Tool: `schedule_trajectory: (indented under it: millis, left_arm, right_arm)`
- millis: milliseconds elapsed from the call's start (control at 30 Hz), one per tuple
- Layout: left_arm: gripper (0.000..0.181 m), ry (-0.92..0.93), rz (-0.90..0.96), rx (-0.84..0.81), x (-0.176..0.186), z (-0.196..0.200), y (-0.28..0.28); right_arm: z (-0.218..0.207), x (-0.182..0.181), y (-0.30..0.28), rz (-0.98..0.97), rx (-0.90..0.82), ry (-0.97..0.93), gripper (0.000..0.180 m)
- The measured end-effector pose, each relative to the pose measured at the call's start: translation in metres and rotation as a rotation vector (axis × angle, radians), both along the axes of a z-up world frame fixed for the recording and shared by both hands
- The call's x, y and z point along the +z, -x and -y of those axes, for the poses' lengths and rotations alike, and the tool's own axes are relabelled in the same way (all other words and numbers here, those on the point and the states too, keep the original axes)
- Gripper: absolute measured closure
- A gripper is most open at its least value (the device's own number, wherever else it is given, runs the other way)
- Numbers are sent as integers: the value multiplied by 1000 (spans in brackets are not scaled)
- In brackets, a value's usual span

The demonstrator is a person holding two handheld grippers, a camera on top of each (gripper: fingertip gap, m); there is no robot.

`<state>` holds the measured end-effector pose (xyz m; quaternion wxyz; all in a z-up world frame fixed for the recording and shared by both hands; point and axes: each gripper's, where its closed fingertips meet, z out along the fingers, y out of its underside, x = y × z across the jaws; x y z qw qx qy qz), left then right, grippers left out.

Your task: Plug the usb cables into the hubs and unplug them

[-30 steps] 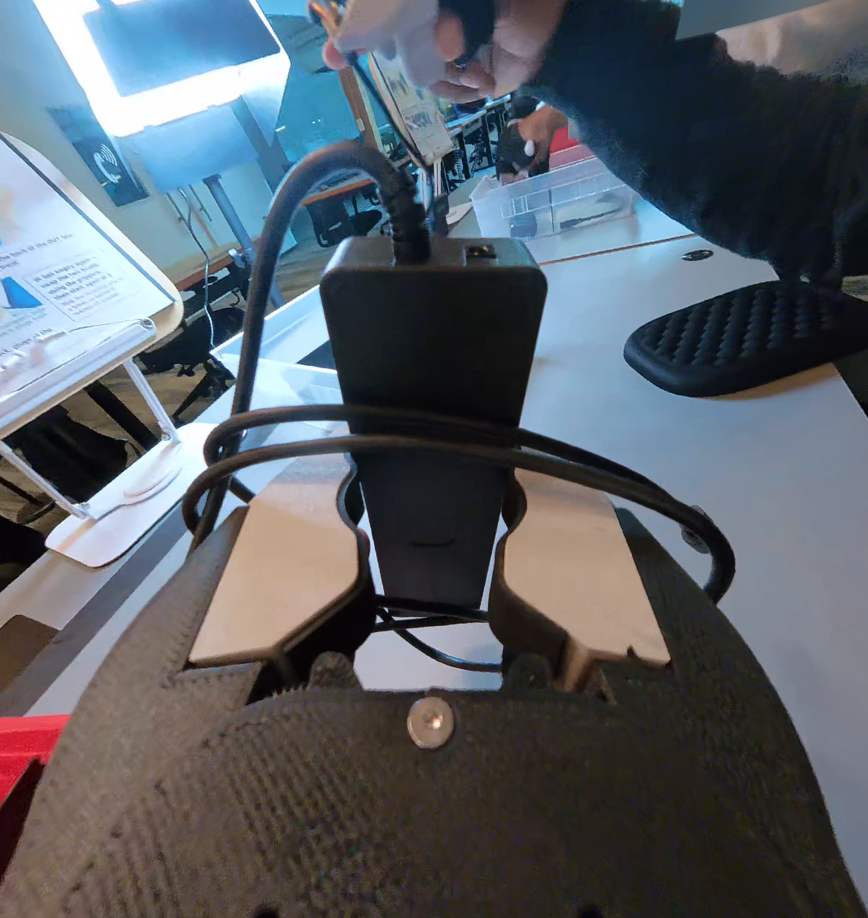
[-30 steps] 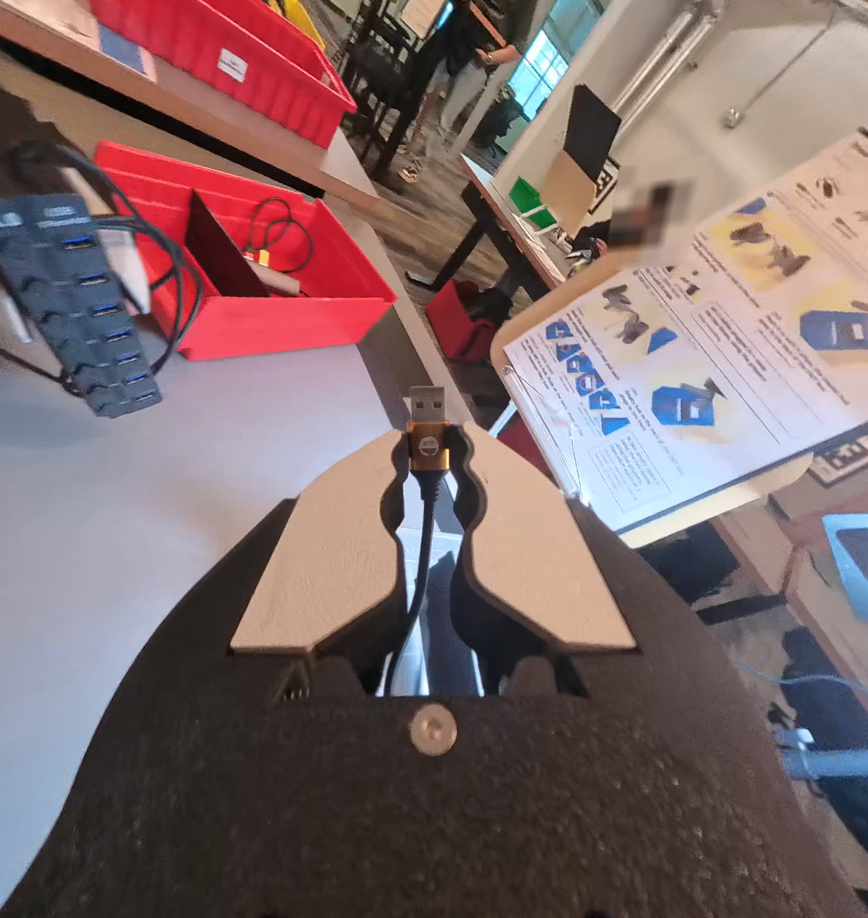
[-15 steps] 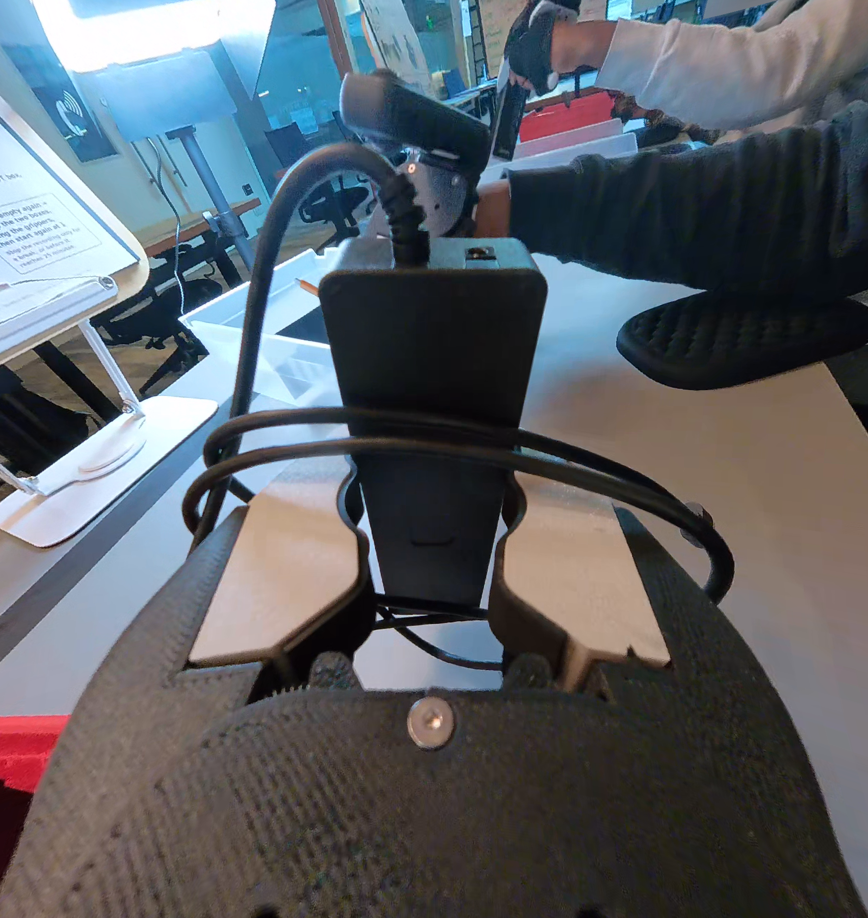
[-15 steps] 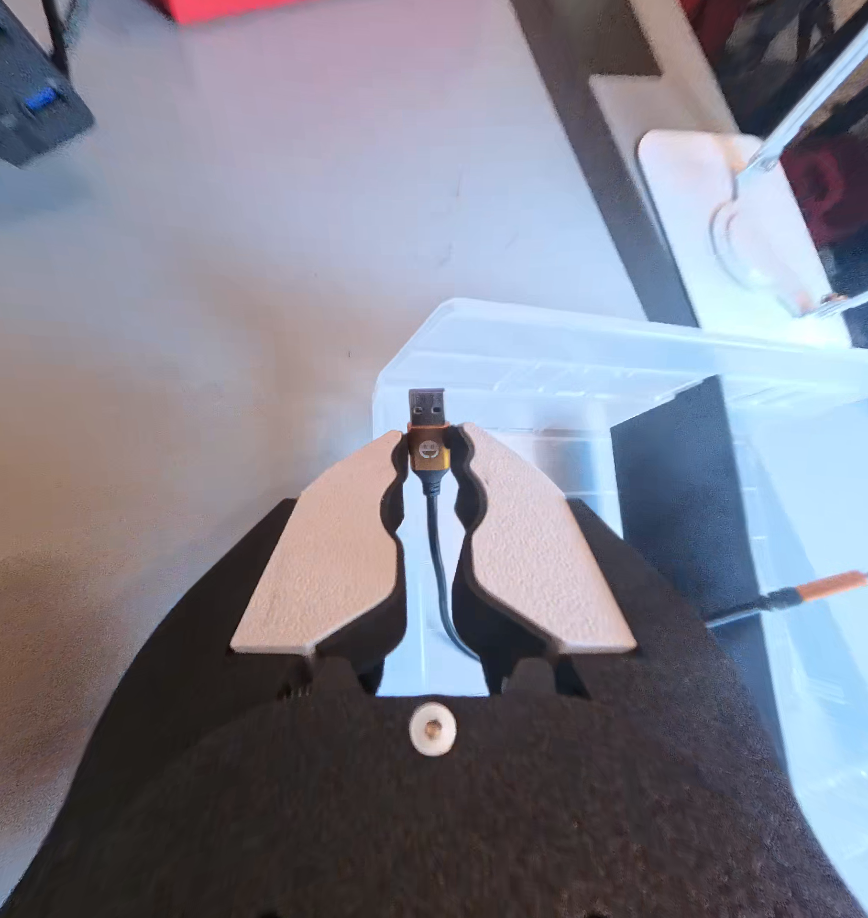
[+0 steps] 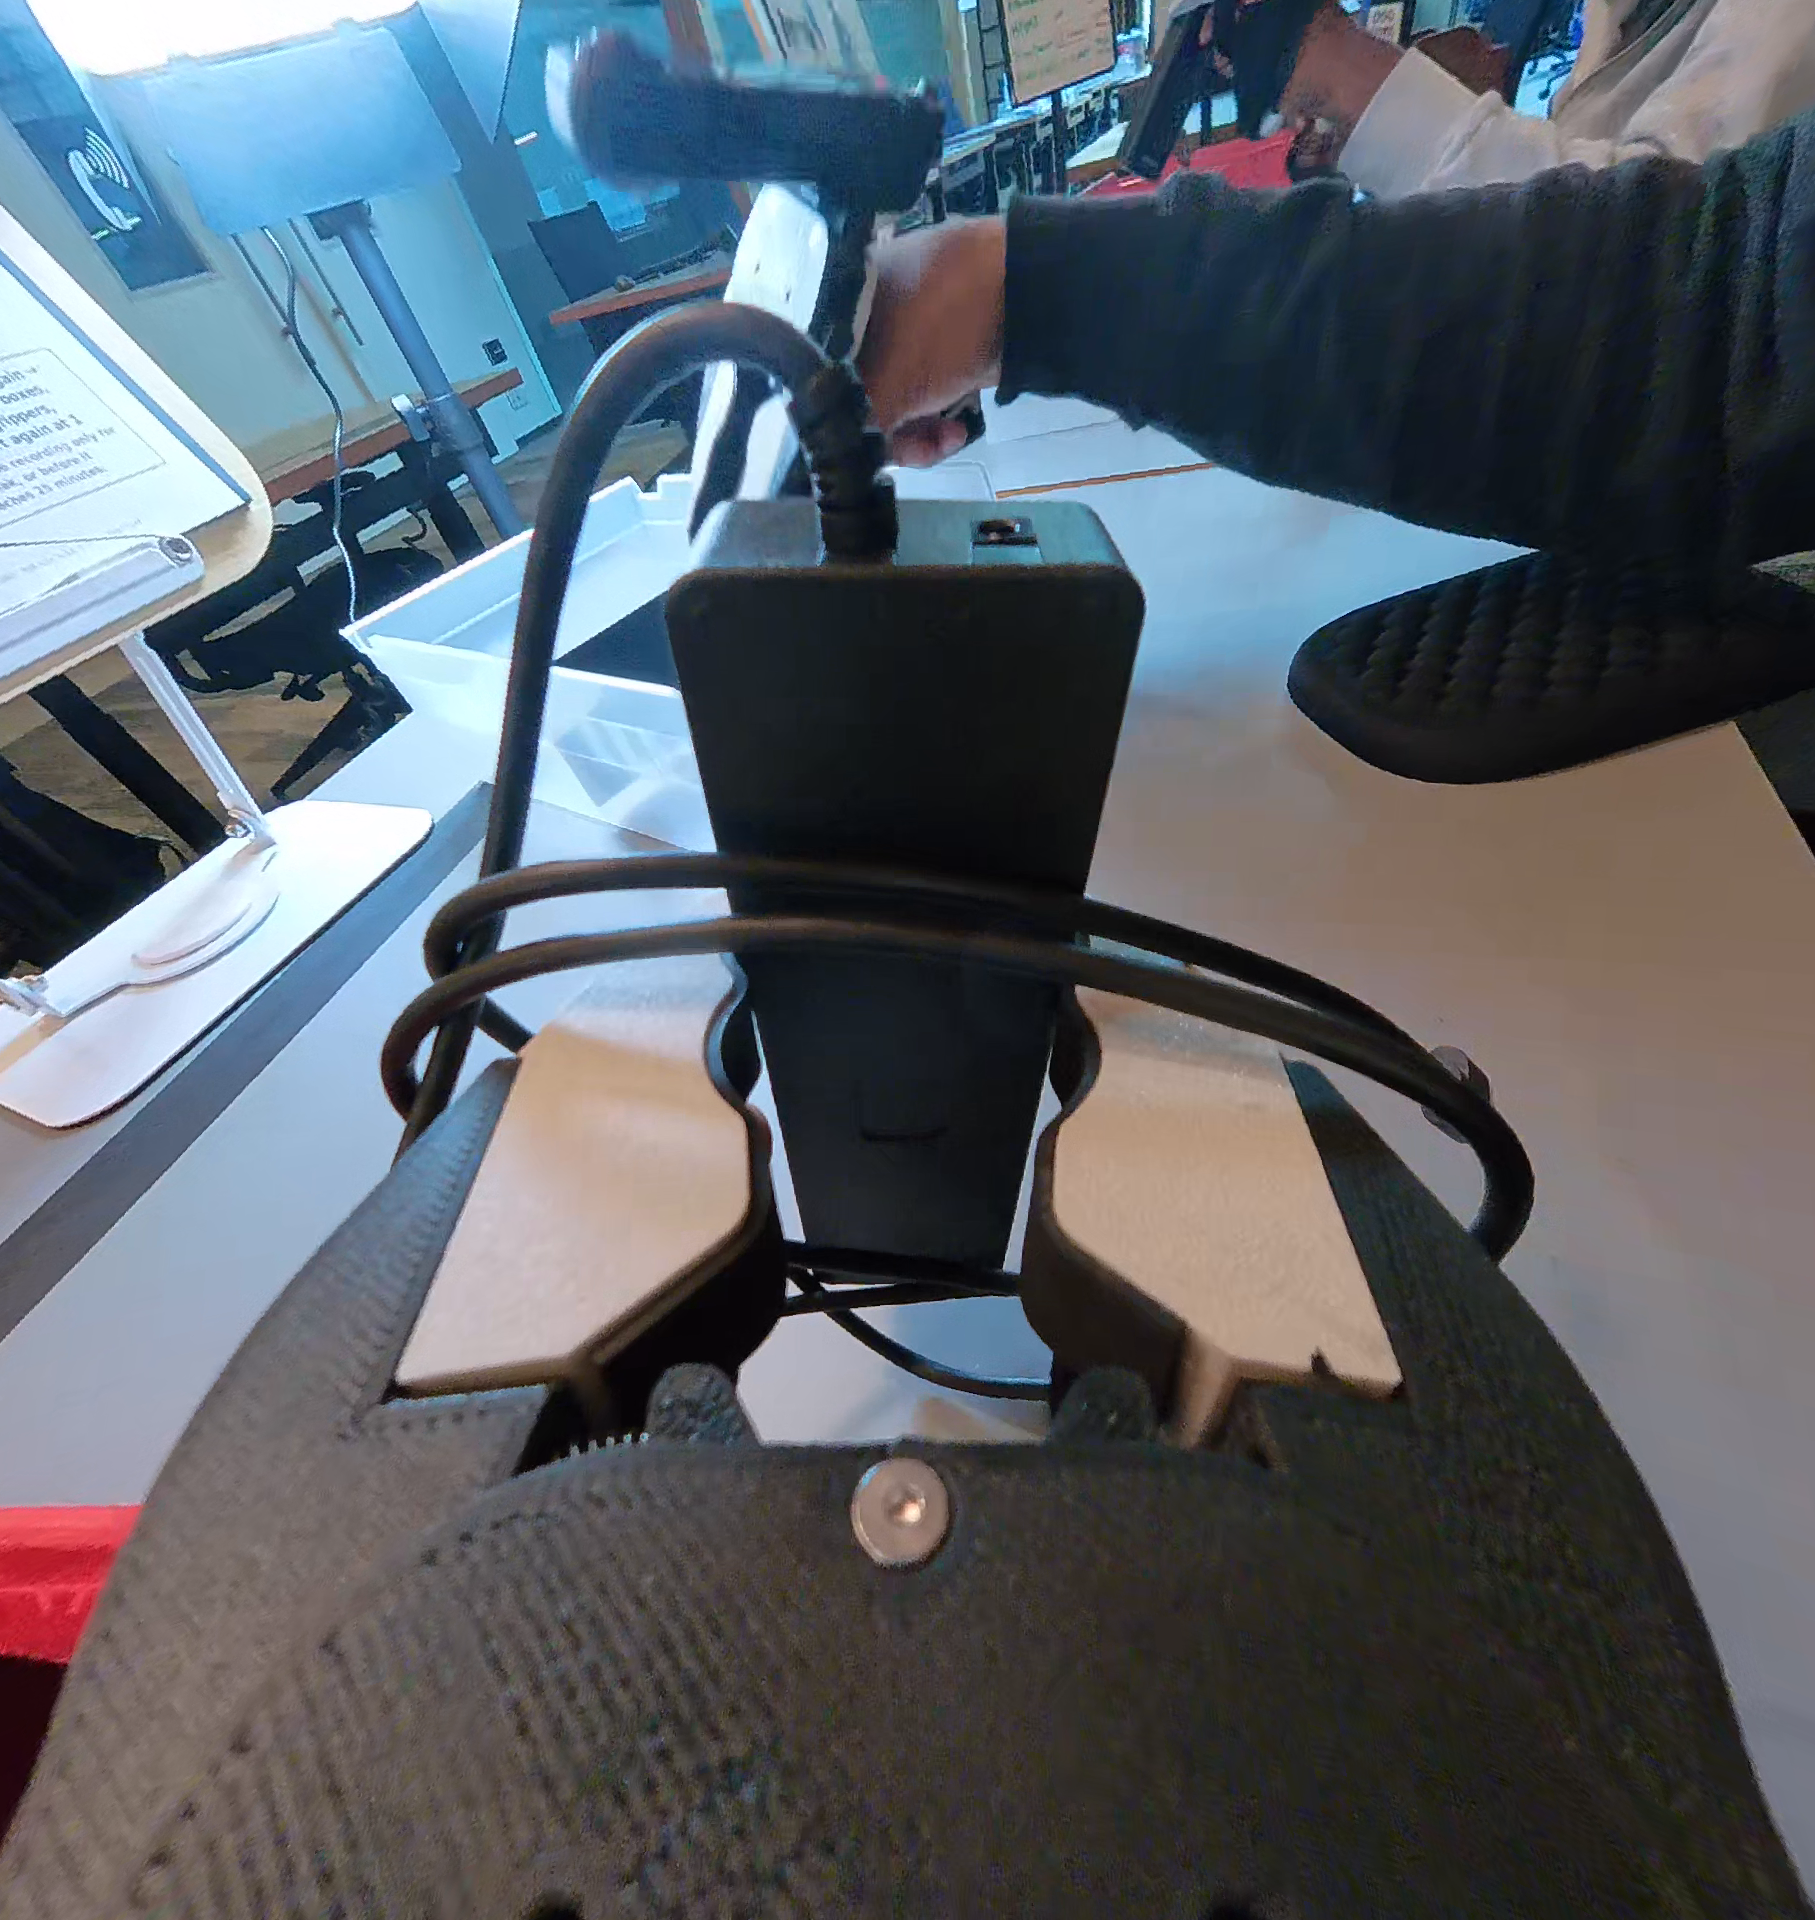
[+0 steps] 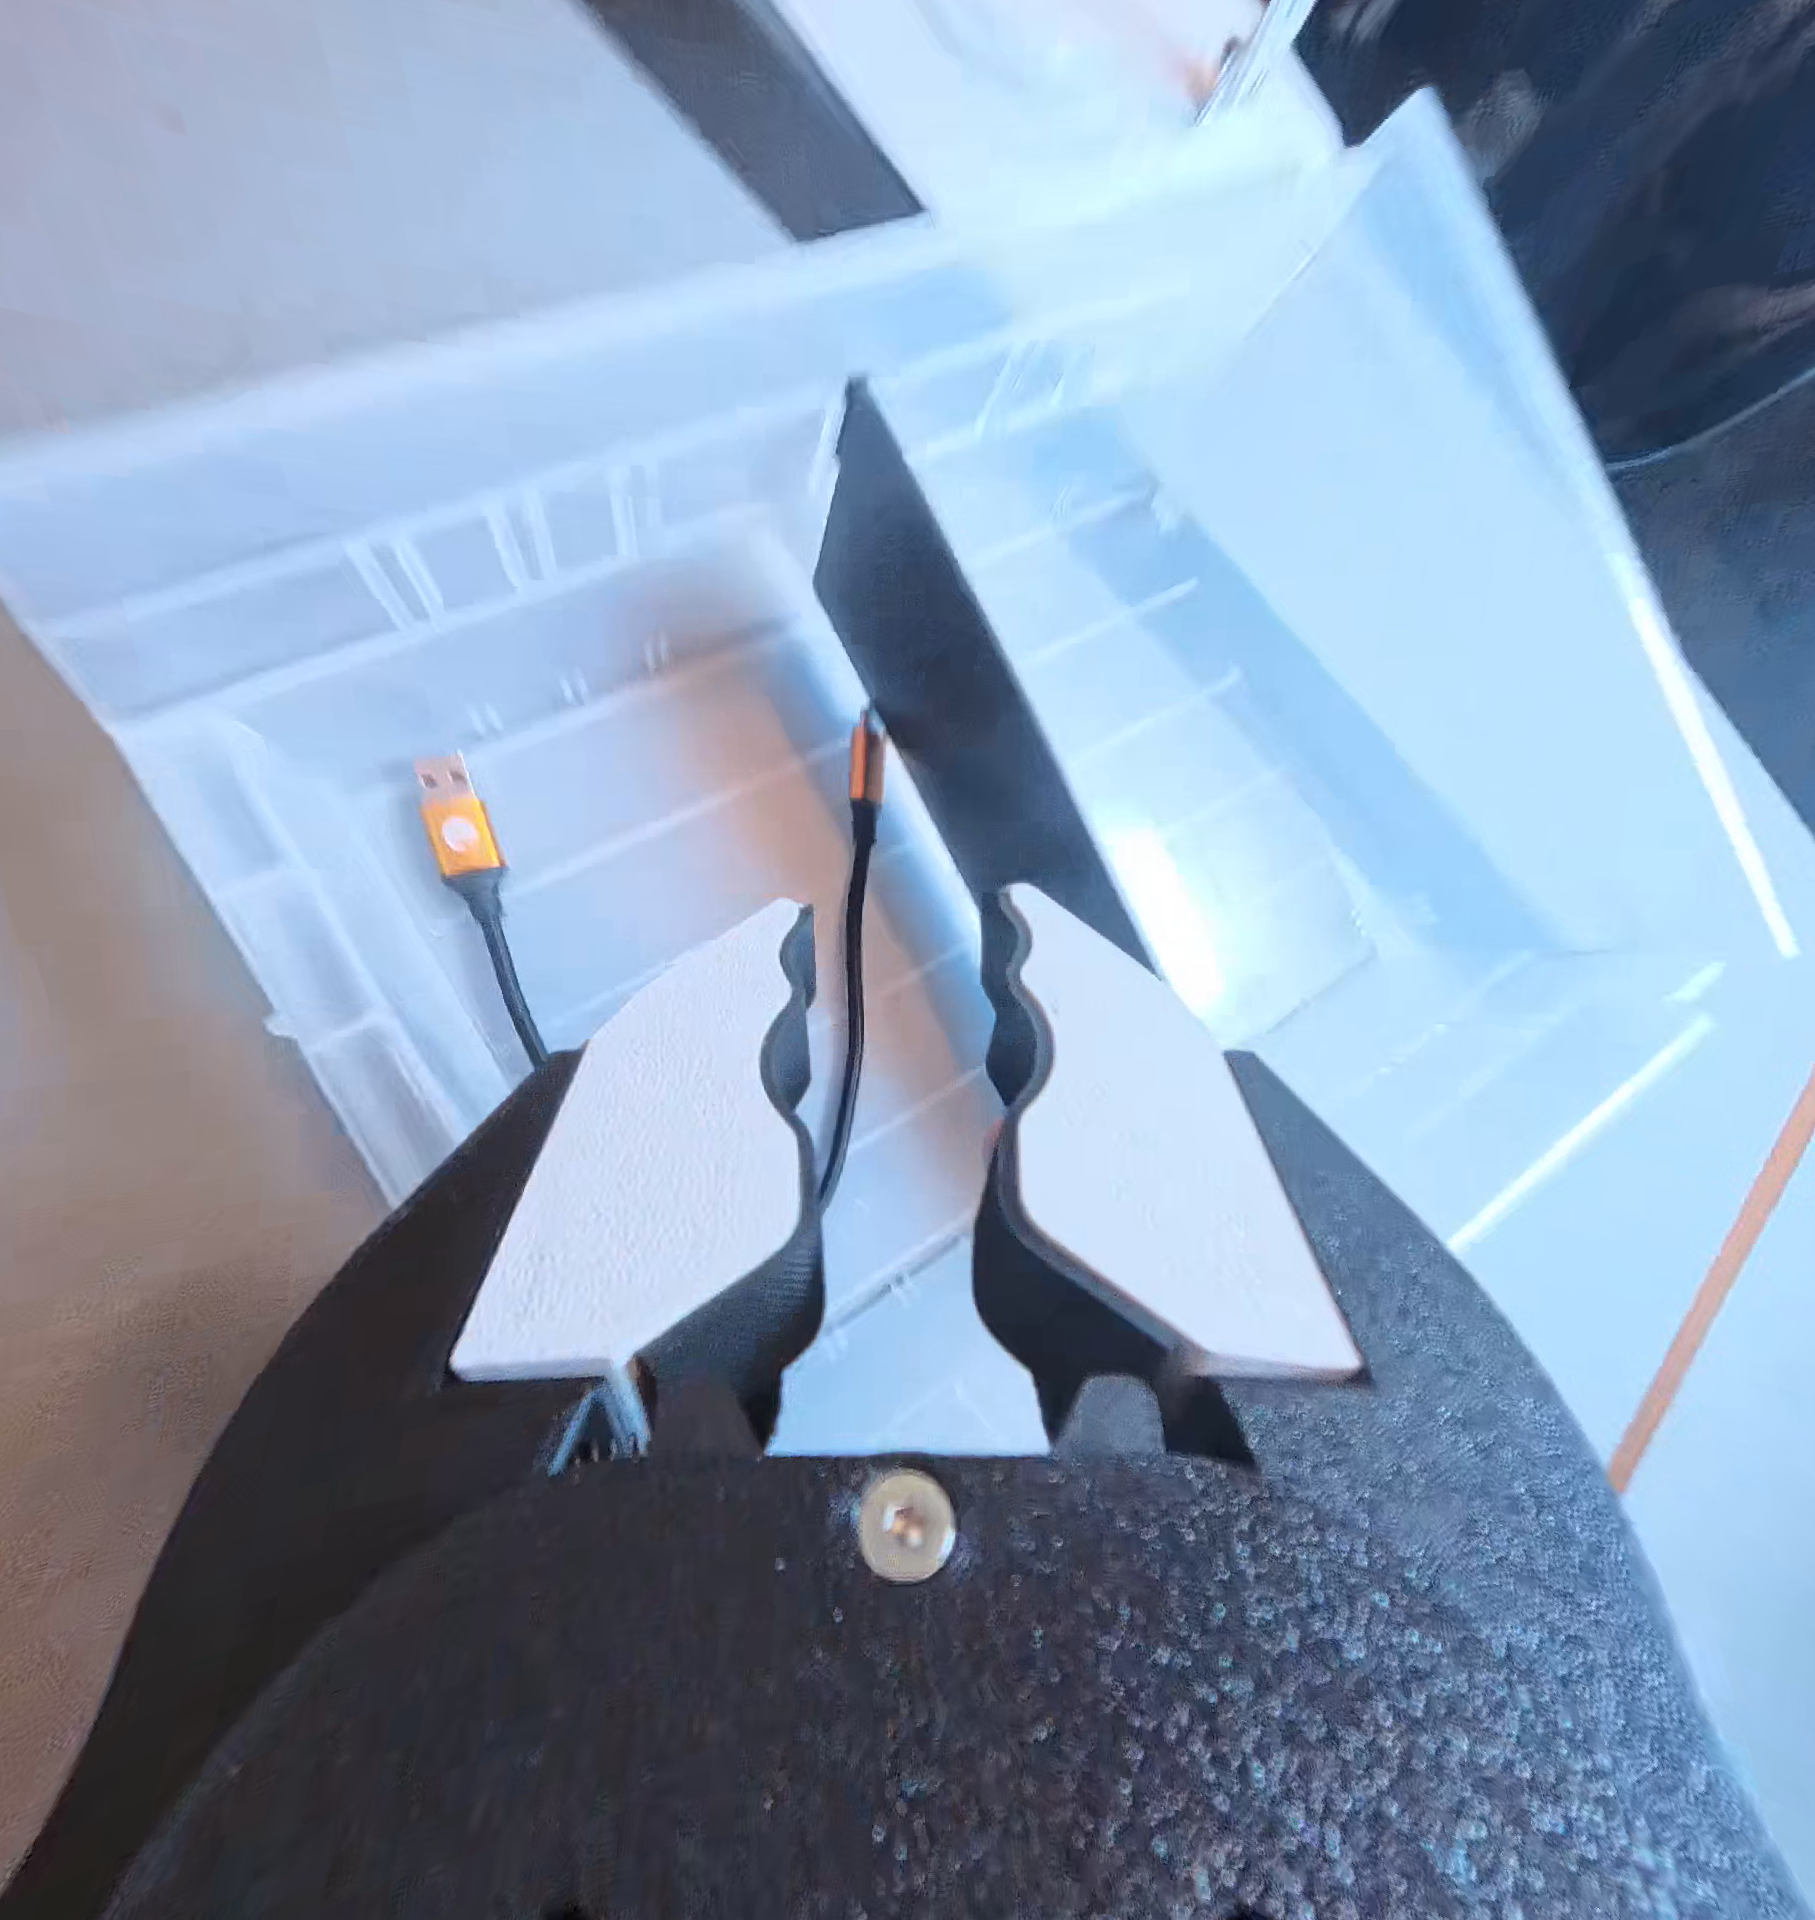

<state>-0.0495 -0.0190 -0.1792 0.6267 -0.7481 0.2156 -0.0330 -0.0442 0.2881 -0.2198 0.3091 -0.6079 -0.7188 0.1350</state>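
My left gripper (image 5: 908, 1029) is shut on the lower end of a black USB hub (image 5: 903, 727), held upright above the white table (image 5: 1402, 1039). The hub's thick black cable (image 5: 570, 499) loops round it and over the fingers. My right gripper (image 6: 901, 909) is open and empty, just above a clear plastic bin (image 6: 363, 457). A black USB cable lies in the bin, with its orange USB-A plug (image 6: 456, 821) to the left and its other orange plug (image 6: 867, 764) ahead of the fingertips. The cable runs back between the open fingers. The right gripper also shows in the left wrist view (image 5: 778, 114), over the bin (image 5: 467, 644).
A paper sheet on a stand (image 5: 51, 416) with a white base (image 5: 186, 935) is at the left. A black padded armrest (image 5: 1568, 665) overhangs the table's right edge. A dark sleeve (image 5: 1402, 343) reaches across the back. A red bin corner (image 5: 20, 1579) is near left. The tips of one gripper are about 30 cm away from the tips of the other.
My right gripper swung down over the clear bin, opened and let go of the USB cable, which now lies in the bin. My left gripper kept hold of the hub.
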Motion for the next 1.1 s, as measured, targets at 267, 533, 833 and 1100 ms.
schedule_trajectory:
  millis: [267,533,833,1100]
  left_arm:
    - [127,3,73,-26,0,-1,-2]
    - [127,85,248,-325,-4,15,-42]
    - [127,395,401,-924,-5,73,-118]
    - [127,460,508,-1032,-1,84,-120]
  right_arm:
    - [76,45,26,-297,286,-82,179]
    - [263,80,-10,-415,925,238,104]
    - [357,44,-54,-212,1316,148,104]
    - [374,39,-83,-148,1409,136,149]
